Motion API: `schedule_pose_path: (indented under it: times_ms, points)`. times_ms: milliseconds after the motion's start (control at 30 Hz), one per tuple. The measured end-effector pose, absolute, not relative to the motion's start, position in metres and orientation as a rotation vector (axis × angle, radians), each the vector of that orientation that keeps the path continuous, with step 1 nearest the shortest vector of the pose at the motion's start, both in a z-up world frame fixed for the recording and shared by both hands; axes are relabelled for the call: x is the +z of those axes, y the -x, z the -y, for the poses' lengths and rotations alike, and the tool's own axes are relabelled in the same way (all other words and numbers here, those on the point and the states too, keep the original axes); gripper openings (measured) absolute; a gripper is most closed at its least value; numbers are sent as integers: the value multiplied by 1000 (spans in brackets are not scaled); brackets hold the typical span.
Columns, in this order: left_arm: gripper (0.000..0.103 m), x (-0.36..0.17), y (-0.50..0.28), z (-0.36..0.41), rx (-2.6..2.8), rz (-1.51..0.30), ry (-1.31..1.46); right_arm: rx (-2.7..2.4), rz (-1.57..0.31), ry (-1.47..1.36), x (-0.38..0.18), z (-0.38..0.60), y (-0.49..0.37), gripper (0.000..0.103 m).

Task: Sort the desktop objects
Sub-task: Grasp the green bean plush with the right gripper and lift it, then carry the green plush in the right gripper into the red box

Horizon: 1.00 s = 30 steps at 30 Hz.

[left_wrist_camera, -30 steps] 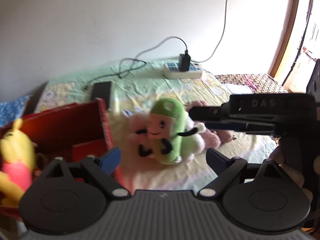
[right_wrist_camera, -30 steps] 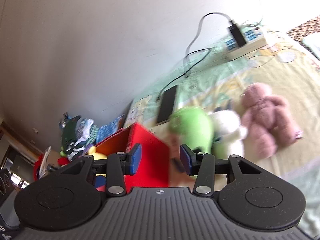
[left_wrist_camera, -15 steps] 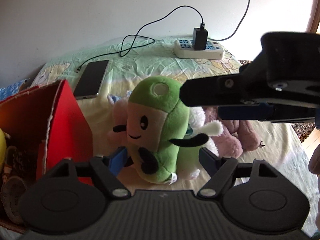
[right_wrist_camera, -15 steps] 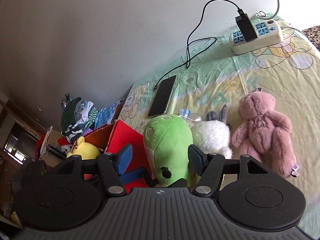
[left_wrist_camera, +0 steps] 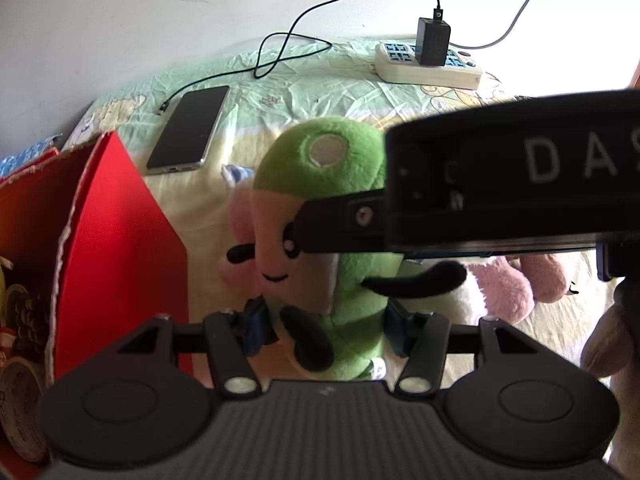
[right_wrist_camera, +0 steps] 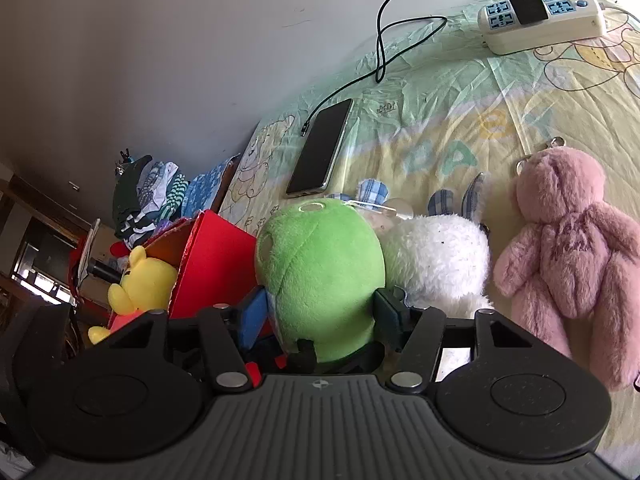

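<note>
A green plush toy (left_wrist_camera: 344, 152) with a pink face stands upright on the patterned sheet, next to a red box (left_wrist_camera: 120, 248). My left gripper (left_wrist_camera: 326, 328) is shut on its lower body, one finger pressing each side. The right gripper's black housing (left_wrist_camera: 520, 184) crosses in front of the toy's face. In the right wrist view the toy's green back (right_wrist_camera: 320, 256) fills the gap of my right gripper (right_wrist_camera: 320, 316), whose fingers stand wide on either side. A yellow plush (right_wrist_camera: 144, 280) lies in the red box (right_wrist_camera: 216, 256).
A white plush (right_wrist_camera: 436, 256) and a pink bear (right_wrist_camera: 568, 248) lie right of the green toy. A phone (right_wrist_camera: 320, 148) on a cable and a power strip (right_wrist_camera: 544, 24) sit farther back near the wall. A hand (left_wrist_camera: 608, 344) holds the right gripper.
My left gripper moved in and its fingers narrowed onto the green toy's lower body. The right gripper came closer, its fingers still wide around the toy's back.
</note>
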State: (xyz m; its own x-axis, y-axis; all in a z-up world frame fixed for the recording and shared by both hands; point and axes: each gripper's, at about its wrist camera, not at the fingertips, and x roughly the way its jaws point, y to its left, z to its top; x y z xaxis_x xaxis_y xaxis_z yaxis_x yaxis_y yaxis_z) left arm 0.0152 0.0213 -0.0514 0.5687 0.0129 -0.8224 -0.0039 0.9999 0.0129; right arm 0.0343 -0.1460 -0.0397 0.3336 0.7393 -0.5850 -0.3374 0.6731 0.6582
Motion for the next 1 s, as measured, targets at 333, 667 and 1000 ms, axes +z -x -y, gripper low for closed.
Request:
schedule_pose_path:
  times_ms: [333, 667, 1000]
  points:
    - [58, -17, 17, -7, -38, -915, -8, 776, -961, -504, -17, 170, -13, 58]
    - [58, 41, 59, -23, 7, -756, 30, 870, -766, -457, 38, 154, 22, 58]
    - [58, 82, 84, -90, 61, -637, 4, 932, -707, -504, 68, 87, 34, 58]
